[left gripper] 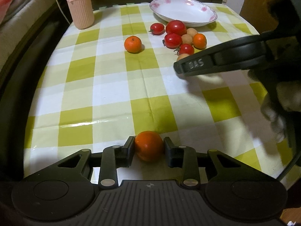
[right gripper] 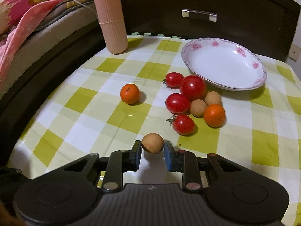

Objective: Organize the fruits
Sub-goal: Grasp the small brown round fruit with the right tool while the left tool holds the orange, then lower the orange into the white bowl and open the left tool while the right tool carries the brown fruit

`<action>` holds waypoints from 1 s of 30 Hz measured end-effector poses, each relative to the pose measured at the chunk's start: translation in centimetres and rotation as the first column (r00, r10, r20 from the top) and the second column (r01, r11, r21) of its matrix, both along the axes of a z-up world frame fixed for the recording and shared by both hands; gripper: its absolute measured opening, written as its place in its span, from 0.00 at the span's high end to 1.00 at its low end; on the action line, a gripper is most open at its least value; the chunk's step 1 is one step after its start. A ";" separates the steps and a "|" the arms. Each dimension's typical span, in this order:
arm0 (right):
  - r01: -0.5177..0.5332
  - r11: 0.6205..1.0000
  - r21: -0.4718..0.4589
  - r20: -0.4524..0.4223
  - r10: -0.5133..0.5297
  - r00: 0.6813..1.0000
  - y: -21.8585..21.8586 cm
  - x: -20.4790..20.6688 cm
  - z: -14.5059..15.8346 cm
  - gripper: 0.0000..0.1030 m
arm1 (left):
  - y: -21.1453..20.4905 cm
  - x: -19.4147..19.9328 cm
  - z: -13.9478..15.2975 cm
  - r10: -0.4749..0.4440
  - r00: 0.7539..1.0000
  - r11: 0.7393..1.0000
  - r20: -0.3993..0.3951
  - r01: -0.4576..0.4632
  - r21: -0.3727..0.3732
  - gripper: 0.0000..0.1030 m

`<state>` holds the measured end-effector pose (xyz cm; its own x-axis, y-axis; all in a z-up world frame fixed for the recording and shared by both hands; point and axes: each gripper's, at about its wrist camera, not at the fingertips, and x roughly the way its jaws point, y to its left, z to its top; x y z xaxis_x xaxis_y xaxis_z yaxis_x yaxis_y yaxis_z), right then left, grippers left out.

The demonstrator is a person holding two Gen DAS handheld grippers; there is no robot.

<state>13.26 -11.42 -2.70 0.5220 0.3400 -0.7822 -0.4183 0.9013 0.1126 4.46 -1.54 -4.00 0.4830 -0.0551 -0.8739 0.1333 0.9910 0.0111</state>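
Now we look over a table (right gripper: 80, 116) covered in a green, yellow and white checked cloth, with a bed (right gripper: 37, 26) and its pink blanket along the left side and a dark drawer front (right gripper: 207, 9) behind. Next in size, a tall pink ribbed container (right gripper: 111, 18) stands upright at the far left corner of the table. A white plate (right gripper: 223, 64) with pink flowers round its rim sits at the far right, holding nothing.

Our left gripper (left gripper: 149, 148) has its fingers (left gripper: 129, 150) clamped on a small orange (left gripper: 149, 146), low over the cloth at the near edge of the table. Our right gripper (right gripper: 152, 150) has its fingers (right gripper: 136, 155) clamped on a tan longan (right gripper: 152, 143), just clear of the cloth and nearer to us than the pile. From the left wrist view the right gripper reaches in from the right, near the fruit.

Just in front of the plate lies a cluster of fruit: a big tomato (right gripper: 193, 87) touching the plate's rim, three smaller tomatoes (right gripper: 177, 103), a second orange (right gripper: 214, 115) and two more longans (right gripper: 198, 107) pressed together. A third orange (right gripper: 130, 93) sits alone, well apart to the left of the cluster.
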 end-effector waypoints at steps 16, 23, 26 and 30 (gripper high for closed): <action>0.117 0.993 0.010 0.049 -0.117 0.992 -4.7 -1.6 4.6 0.75 | -0.7 2.5 2.5 -0.002 0.998 0.998 0.058 0.006 -0.065 0.61; 0.180 0.983 0.031 0.023 -0.181 0.983 -6.2 0.4 4.5 0.75 | -2.1 7.3 4.6 -0.012 0.992 0.992 0.123 0.027 -0.120 0.61; 0.197 0.980 0.035 0.023 -0.198 0.980 -6.7 1.7 4.6 0.75 | -2.4 9.6 5.0 -0.006 0.991 0.990 0.134 0.025 -0.136 0.61; 0.218 0.975 0.039 0.033 -0.219 0.975 -7.3 3.6 5.0 0.75 | -2.6 12.6 5.1 0.009 0.990 0.988 0.143 0.013 -0.153 0.61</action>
